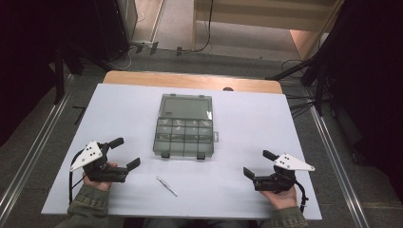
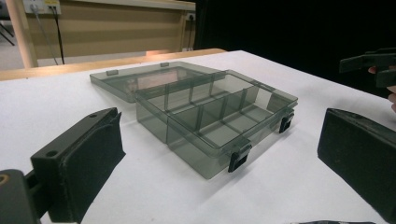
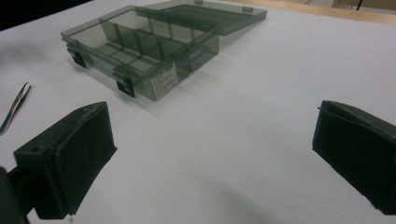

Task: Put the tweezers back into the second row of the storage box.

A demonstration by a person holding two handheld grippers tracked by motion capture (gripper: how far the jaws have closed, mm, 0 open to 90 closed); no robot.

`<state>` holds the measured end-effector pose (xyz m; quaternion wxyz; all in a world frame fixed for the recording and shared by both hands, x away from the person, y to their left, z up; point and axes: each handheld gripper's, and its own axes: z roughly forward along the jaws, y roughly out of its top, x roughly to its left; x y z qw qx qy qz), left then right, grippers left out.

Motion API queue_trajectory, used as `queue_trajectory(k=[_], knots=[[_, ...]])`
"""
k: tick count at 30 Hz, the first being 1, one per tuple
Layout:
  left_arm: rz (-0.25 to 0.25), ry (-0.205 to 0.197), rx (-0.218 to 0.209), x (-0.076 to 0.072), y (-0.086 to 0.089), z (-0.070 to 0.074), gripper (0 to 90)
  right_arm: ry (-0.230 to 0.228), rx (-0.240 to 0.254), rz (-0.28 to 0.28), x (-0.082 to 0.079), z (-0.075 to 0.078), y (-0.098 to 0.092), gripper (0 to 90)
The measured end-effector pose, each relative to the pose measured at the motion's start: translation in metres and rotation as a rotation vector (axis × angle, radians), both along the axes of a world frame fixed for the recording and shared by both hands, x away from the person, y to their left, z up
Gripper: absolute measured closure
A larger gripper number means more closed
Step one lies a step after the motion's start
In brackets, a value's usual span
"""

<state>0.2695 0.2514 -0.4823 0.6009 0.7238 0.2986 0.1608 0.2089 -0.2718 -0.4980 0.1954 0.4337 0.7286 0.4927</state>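
A smoky transparent compartment box [image 1: 184,137] lies open in the middle of the white table, its lid [image 1: 186,106] folded flat behind it. Its divided tray [image 2: 219,116] looks empty in both gripper views, and a white label [image 3: 165,81] marks one side wall. Metal tweezers [image 1: 167,185] lie on the table in front of the box, also at the left edge of the right gripper view [image 3: 14,106]. My left gripper [image 1: 125,152] rests open at the front left, jaws wide apart and holding nothing. My right gripper [image 1: 257,163] sits open at the front right, likewise holding nothing.
The white table top [image 1: 247,123] has a wooden strip [image 1: 190,80] along its far edge. Dark stands and cables [image 1: 304,71] surround the table on the floor. The other hand's gripper [image 2: 371,63] appears at the right of the left gripper view.
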Motion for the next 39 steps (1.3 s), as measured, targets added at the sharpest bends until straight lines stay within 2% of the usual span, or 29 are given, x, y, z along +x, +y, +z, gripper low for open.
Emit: queue_trajectory(k=[3,7,10,13,16,20,28,30,36,39], knots=[[-0.002,0.002,0.000,0.000,0.000,0.000,0.0,0.009,-0.016,0.007,0.001,0.000,0.004,0.0],[-0.006,0.001,0.000,0.000,0.000,0.000,0.0,0.010,-0.012,0.018,0.003,0.001,0.007,0.0],[-0.006,0.000,-0.003,0.000,0.000,0.000,0.0,0.022,-0.021,0.038,0.006,0.002,0.014,0.0],[-0.004,0.000,-0.001,0.001,0.001,0.000,0.0,0.012,-0.049,0.070,0.007,0.006,0.024,0.0],[-0.001,0.001,-0.002,0.001,0.001,0.000,0.0,0.020,-0.044,0.094,0.009,0.008,0.031,0.0],[0.000,0.000,-0.002,0.001,0.001,0.000,0.0,0.053,-0.073,0.161,0.009,0.011,0.048,0.0],[0.005,-0.003,-0.002,-0.001,0.001,0.001,0.0,0.093,-0.105,0.225,0.014,0.012,0.071,0.0],[0.004,-0.004,-0.004,-0.001,0.001,0.001,0.0,0.120,-0.111,0.261,0.015,0.013,0.080,0.0],[0.010,-0.006,-0.007,0.000,0.002,0.001,0.0,0.136,-0.159,0.312,0.014,0.014,0.099,0.0],[0.008,-0.006,-0.007,-0.001,0.002,0.001,0.0,0.161,-0.190,0.335,0.014,0.014,0.107,0.0]])
